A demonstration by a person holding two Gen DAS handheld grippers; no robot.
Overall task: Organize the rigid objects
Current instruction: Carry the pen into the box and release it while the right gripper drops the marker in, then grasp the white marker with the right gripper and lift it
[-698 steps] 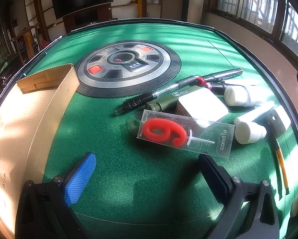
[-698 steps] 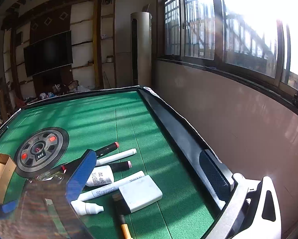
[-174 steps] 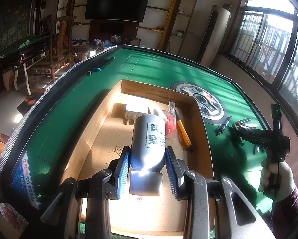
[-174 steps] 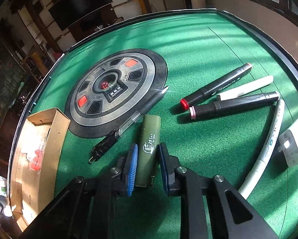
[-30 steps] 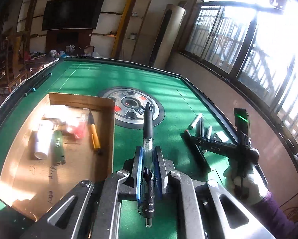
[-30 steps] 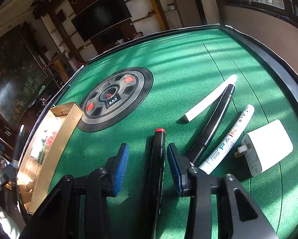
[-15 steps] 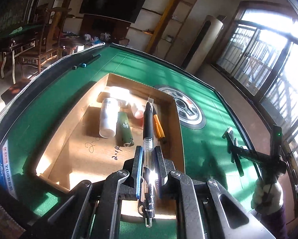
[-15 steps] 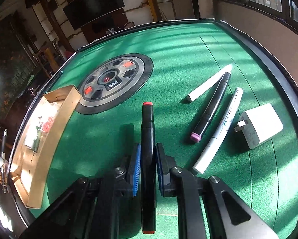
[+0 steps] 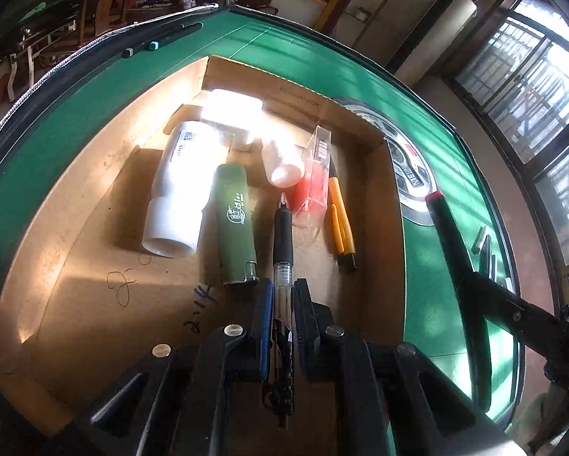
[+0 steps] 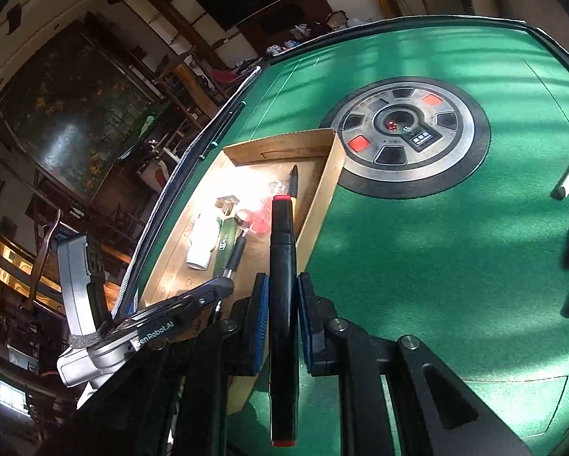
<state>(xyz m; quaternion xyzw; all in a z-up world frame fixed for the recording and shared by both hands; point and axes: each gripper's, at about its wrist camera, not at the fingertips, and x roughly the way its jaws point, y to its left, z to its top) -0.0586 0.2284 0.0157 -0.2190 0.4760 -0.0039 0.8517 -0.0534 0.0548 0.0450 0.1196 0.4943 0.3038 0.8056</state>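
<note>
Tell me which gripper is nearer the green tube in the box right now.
Left. The left gripper, shut on a pen, hangs right beside the green tube inside the cardboard box. The right gripper, holding a black marker, sits at the box's outer wall.

A shallow cardboard box (image 9: 383, 205) lay open on the green table. Inside it lay a white bottle (image 9: 178, 190), a dark green tube (image 9: 235, 224), a white charger (image 9: 231, 110), a small white bottle (image 9: 284, 163), a clear packet with something red (image 9: 314, 186) and an orange-handled tool (image 9: 341, 224). A black pen (image 9: 283, 239) was held above the box floor. A black marker with red ends (image 10: 282, 266) was held over the box's near corner.
</note>
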